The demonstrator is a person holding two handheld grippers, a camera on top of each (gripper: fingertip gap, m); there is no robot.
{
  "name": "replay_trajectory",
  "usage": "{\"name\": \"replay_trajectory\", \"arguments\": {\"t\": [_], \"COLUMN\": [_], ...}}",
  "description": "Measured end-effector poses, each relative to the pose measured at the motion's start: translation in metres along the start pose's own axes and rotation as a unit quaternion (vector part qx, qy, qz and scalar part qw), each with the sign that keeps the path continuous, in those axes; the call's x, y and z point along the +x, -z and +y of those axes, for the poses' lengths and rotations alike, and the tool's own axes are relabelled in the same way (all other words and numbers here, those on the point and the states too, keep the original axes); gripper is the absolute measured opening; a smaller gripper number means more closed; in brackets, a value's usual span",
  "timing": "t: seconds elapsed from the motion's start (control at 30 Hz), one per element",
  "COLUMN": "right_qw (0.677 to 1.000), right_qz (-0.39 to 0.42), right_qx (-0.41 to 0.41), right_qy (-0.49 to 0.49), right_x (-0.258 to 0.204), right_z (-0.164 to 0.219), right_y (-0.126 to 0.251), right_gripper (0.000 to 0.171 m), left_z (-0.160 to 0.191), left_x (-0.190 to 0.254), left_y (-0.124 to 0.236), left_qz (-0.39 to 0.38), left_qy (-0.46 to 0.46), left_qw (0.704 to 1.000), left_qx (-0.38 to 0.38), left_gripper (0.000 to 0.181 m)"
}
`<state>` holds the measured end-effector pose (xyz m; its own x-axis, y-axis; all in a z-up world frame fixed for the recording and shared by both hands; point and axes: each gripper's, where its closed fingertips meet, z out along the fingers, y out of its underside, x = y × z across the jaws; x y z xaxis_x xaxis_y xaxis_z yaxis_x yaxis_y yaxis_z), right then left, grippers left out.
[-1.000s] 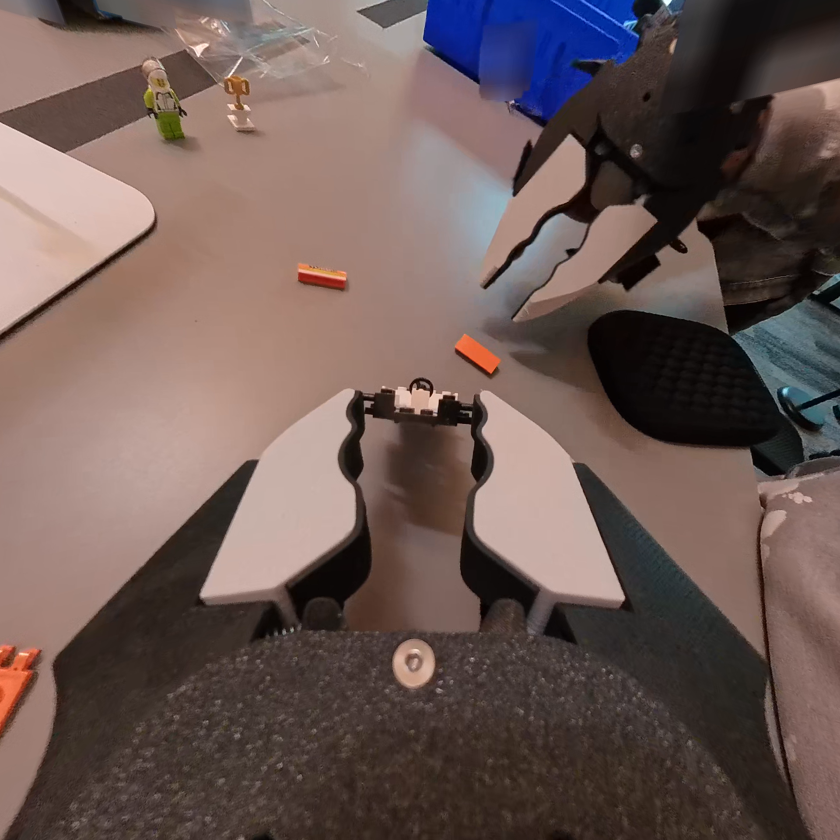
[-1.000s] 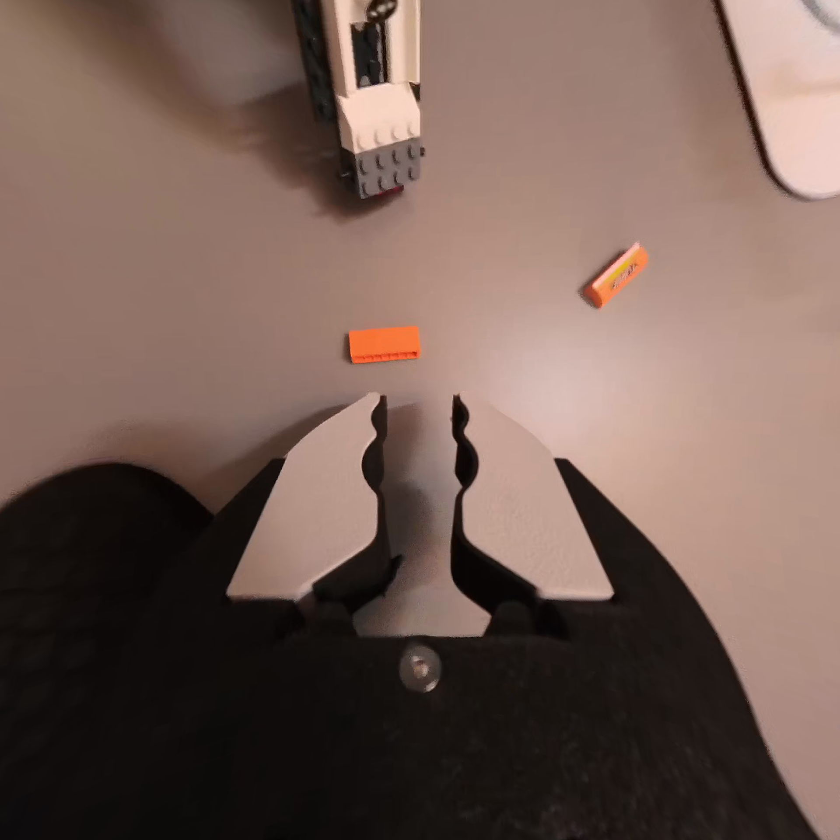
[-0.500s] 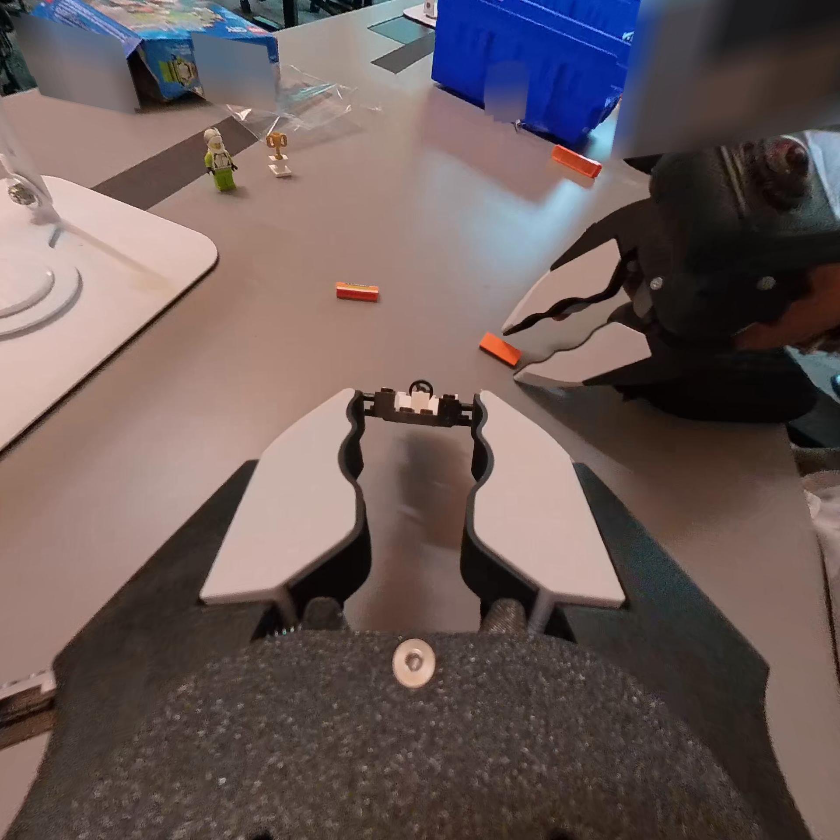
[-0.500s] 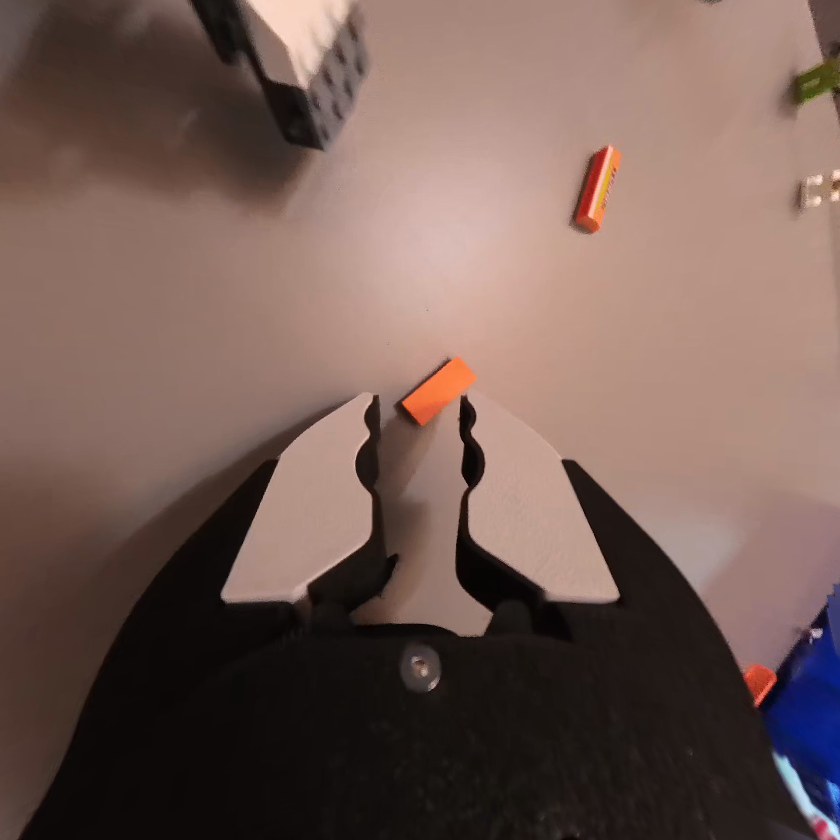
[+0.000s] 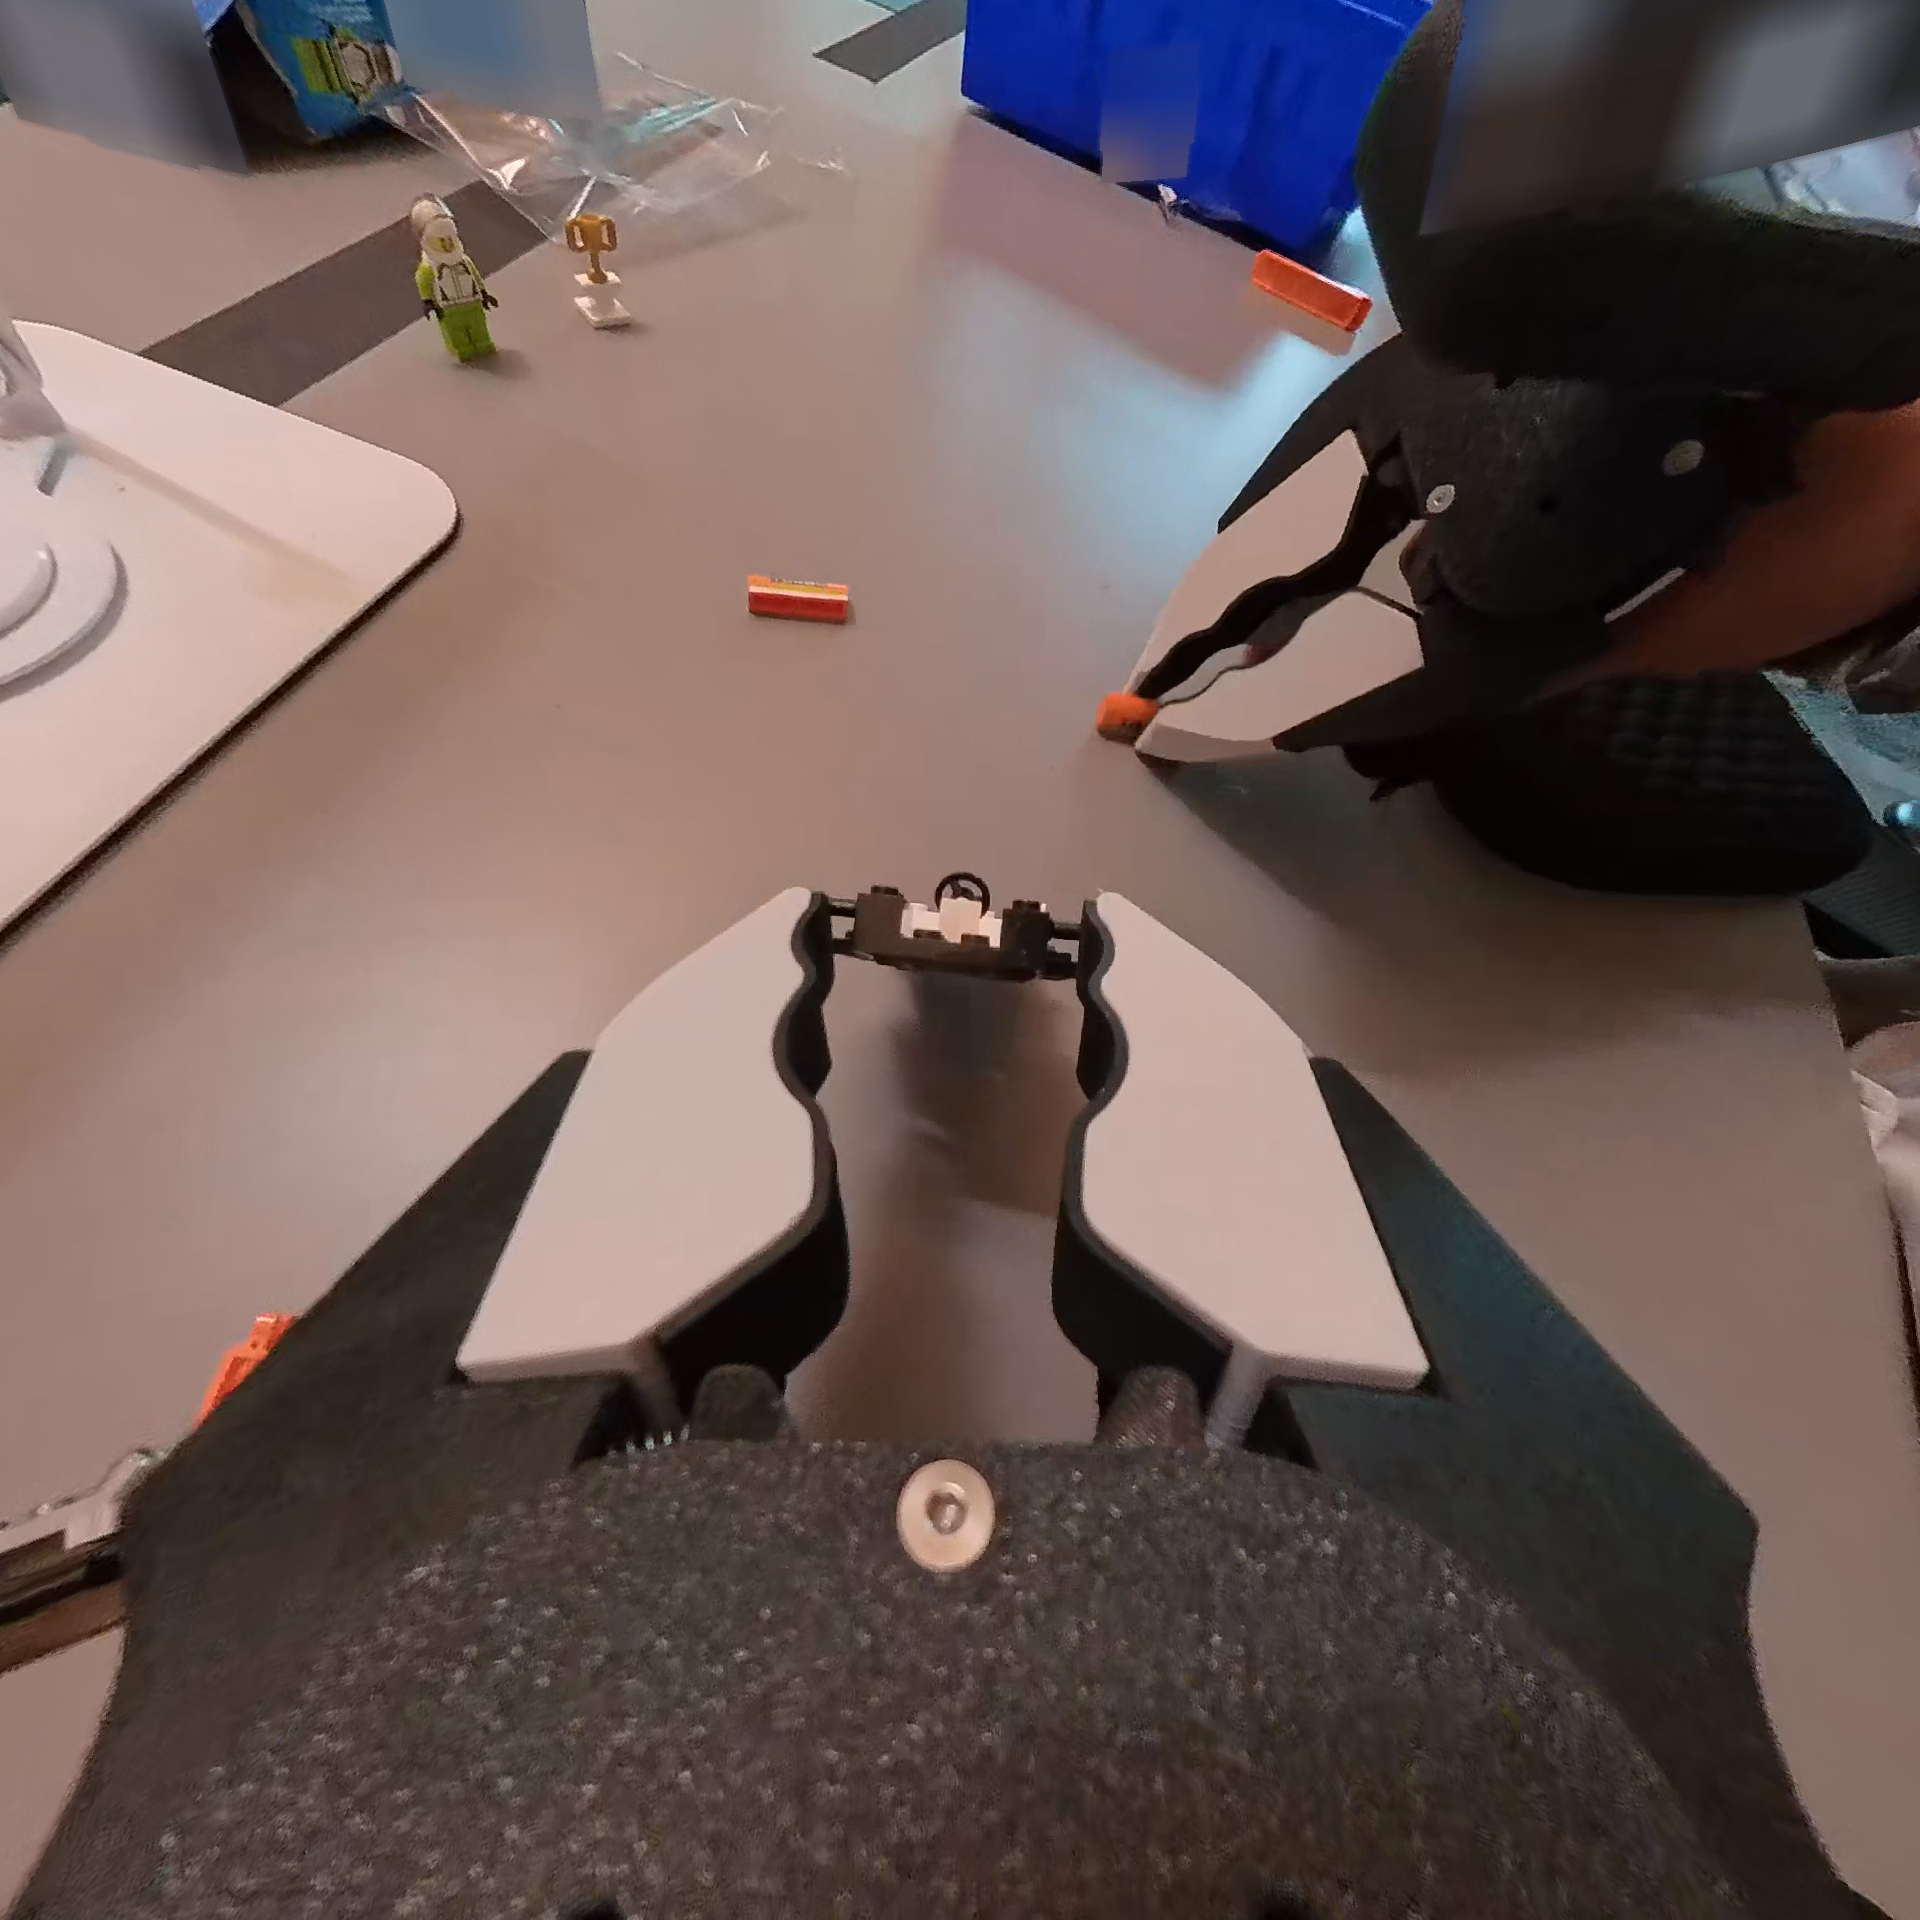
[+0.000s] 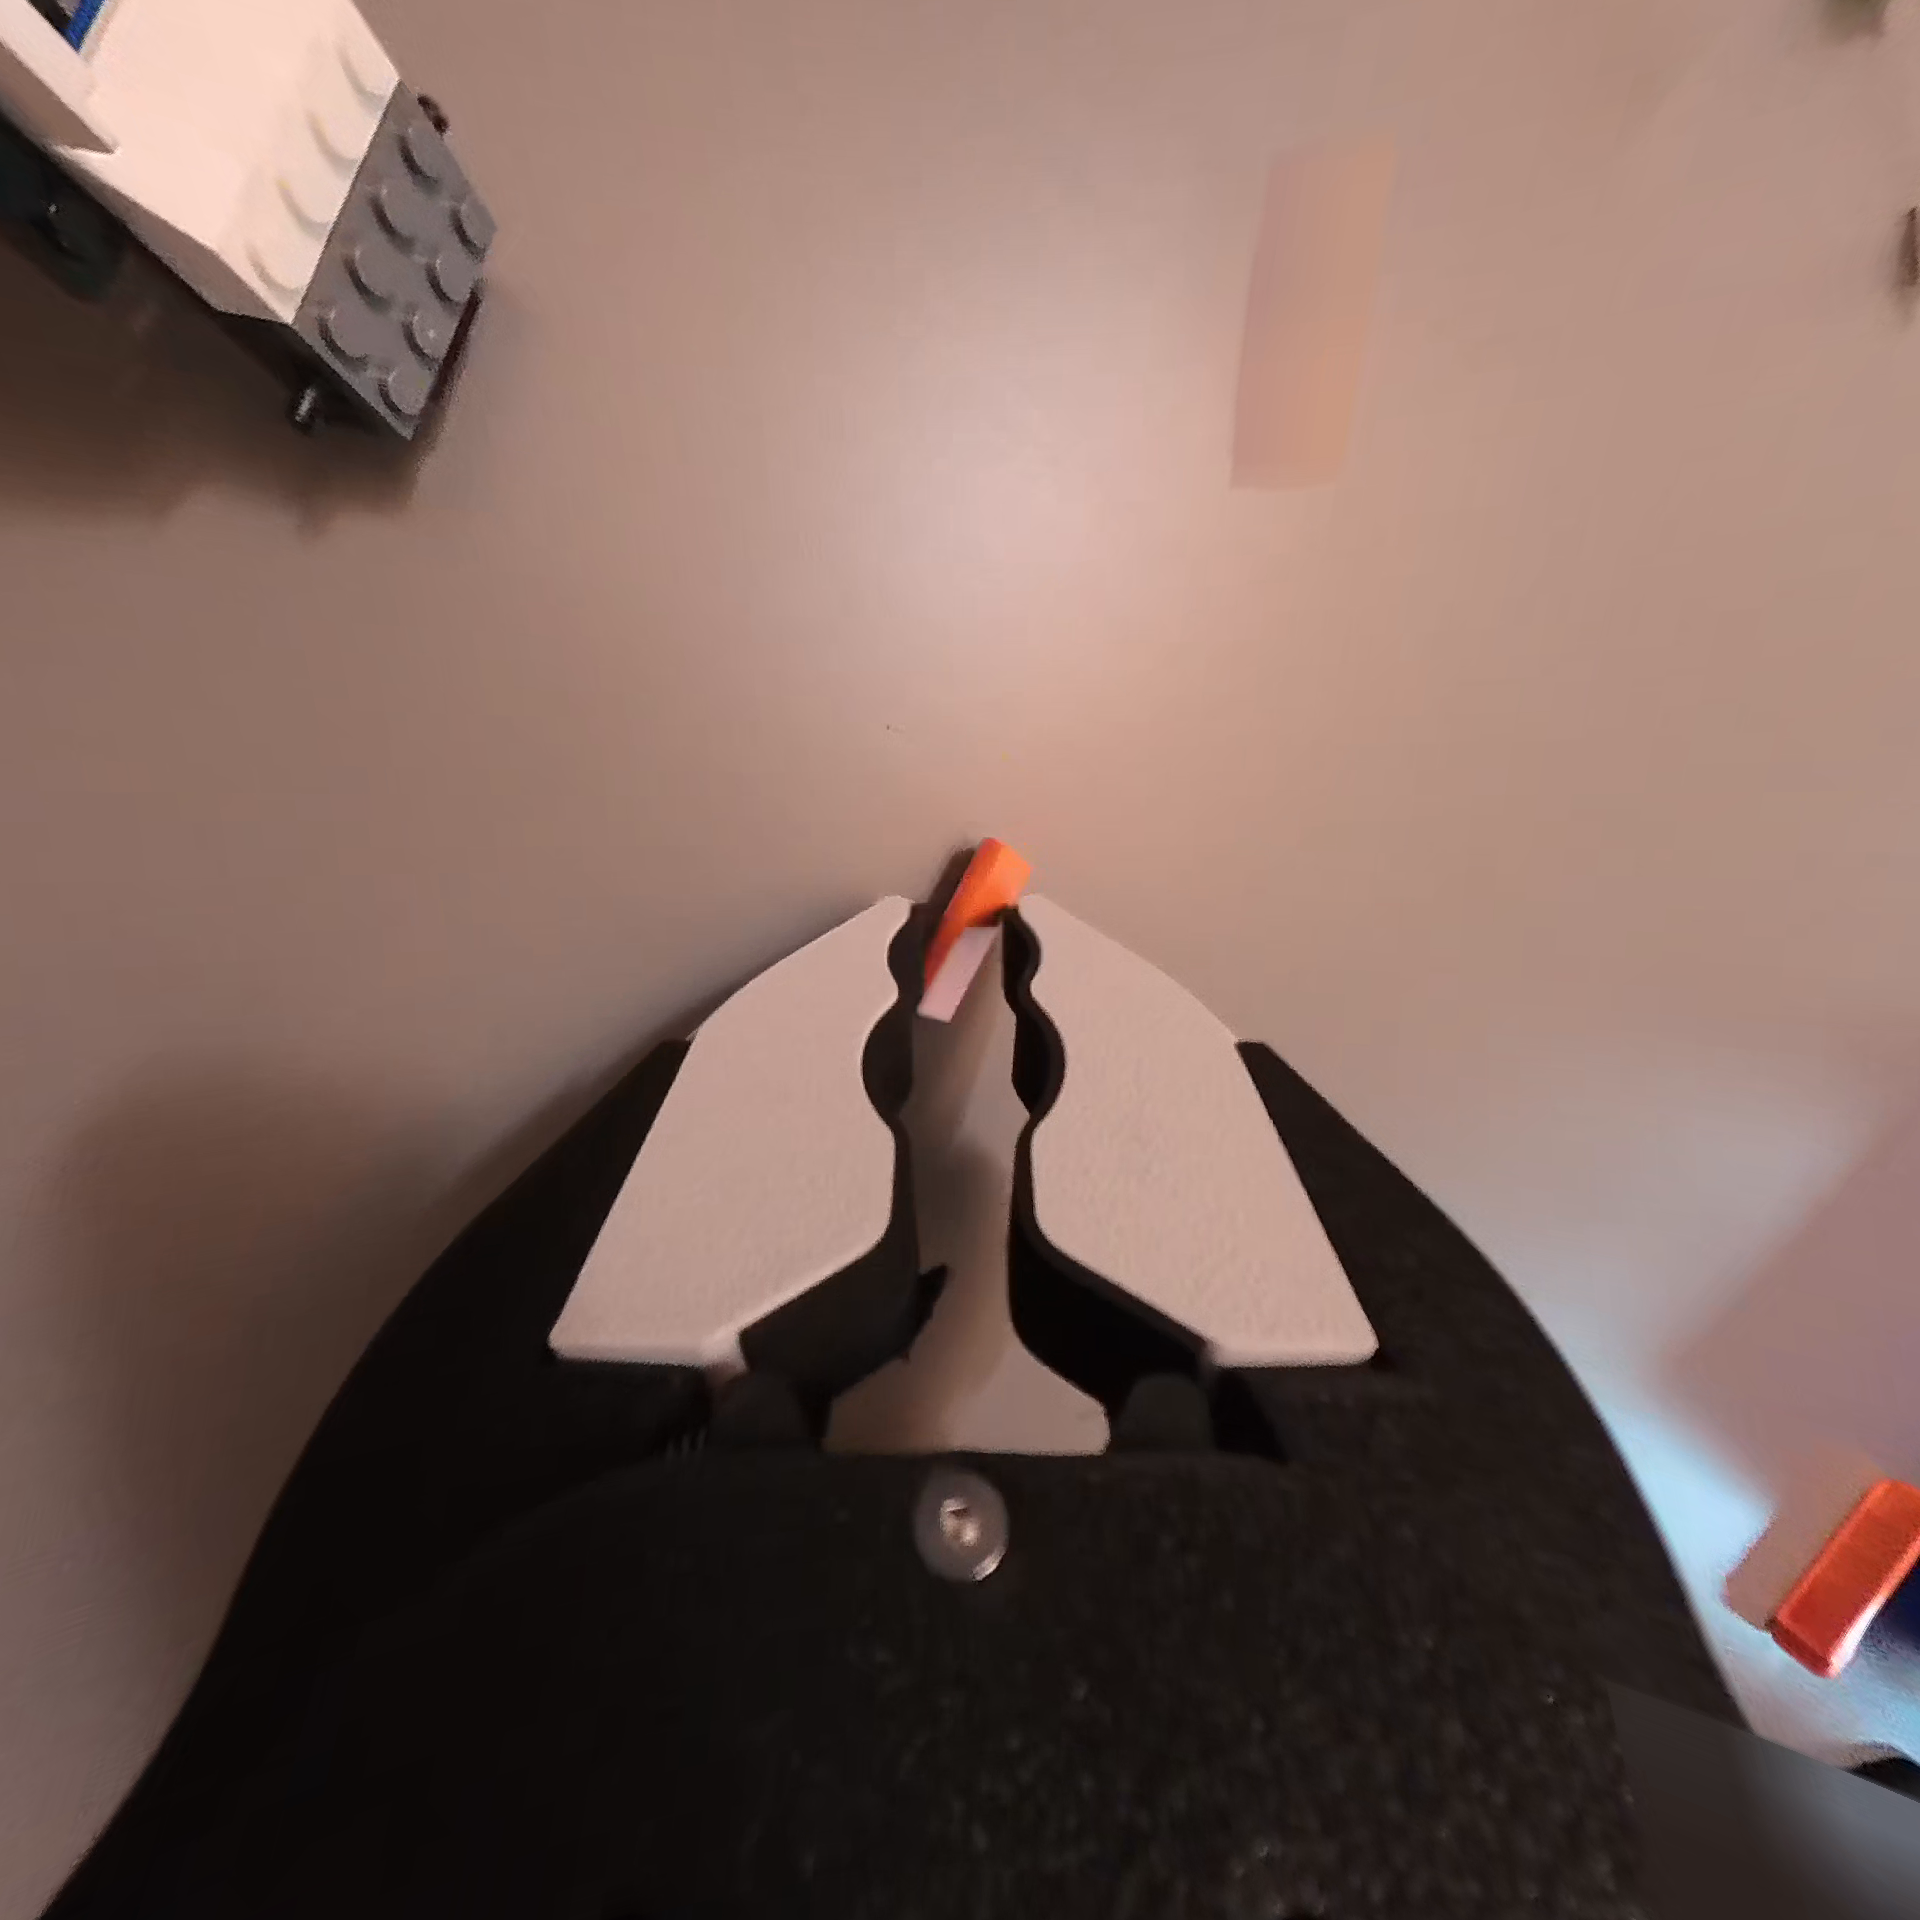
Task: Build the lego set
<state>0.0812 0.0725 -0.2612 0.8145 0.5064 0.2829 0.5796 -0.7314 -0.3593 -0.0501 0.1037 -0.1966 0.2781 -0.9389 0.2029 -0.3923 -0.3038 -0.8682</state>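
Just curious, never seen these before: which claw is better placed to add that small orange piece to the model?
Probably the right claw: its tips are already pinching the orange piece against the table. The left claw is occupied, gripping the model.

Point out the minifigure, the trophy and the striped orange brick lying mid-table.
minifigure (image 5: 453, 283), left wrist view, on its white torso.
trophy (image 5: 592, 235), left wrist view, on the gold cup.
striped orange brick (image 5: 798, 600), left wrist view, on its long side face.

The right gripper (image 6: 961, 909) has dropped to the table (image 6: 1039, 520) and narrowed around the small orange tile (image 6: 977, 894), tipping it onto its edge.
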Motion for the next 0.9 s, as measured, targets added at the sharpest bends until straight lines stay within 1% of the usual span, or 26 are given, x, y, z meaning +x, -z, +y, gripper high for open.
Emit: {"name": "replay_trajectory", "arguments": {"t": [0.03,0.13,0.2,0.3,0.43,0.53,0.63,0.8,0.9], "right_qw": [1.000,0.999,0.995,0.980,0.954,0.920,0.889,0.852,0.845], "right_qz": [-0.005,-0.031,-0.088,-0.175,-0.253,-0.314,-0.363,-0.405,-0.406], "right_qx": [0.001,0.013,0.042,0.083,0.137,0.197,0.243,0.298,0.308], "right_qy": [-0.002,-0.005,0.002,0.034,0.084,0.124,0.138,0.146,0.164], "right_x": [0.001,0.002,-0.004,-0.011,-0.010,-0.020,-0.031,-0.048,-0.054], "right_z": [0.001,0.001,-0.003,-0.011,-0.023,-0.037,-0.053,-0.076,-0.082], "right_y": [-0.001,-0.001,0.002,0.010,0.028,0.054,0.077,0.102,0.107], "right_gripper": [0.009,0.008,0.008,0.008,0.008,0.008,0.008,0.008,0.008], "left_z": [0.000,-0.001,-0.003,-0.006,-0.009,-0.013,-0.015,-0.027,-0.036], "left_x": [0.000,0.001,0.004,0.009,0.015,0.019,0.022,0.029,0.031], "left_y": [0.000,0.000,0.001,0.000,-0.001,-0.002,-0.006,-0.008,-0.005], "left_qz": [0.001,0.005,0.017,0.036,0.060,0.089,0.113,0.143,0.151], "left_qy": [0.001,0.004,0.009,0.012,0.015,0.040,0.065,0.109,0.129], "left_qw": [1.000,1.000,1.000,0.999,0.997,0.992,0.986,0.973,0.966], "left_qx": [0.000,0.006,0.014,0.030,0.054,0.081,0.103,0.142,0.168], "left_gripper": [0.045,0.045,0.045,0.045,0.045,0.045,0.045,0.045,0.045]}}
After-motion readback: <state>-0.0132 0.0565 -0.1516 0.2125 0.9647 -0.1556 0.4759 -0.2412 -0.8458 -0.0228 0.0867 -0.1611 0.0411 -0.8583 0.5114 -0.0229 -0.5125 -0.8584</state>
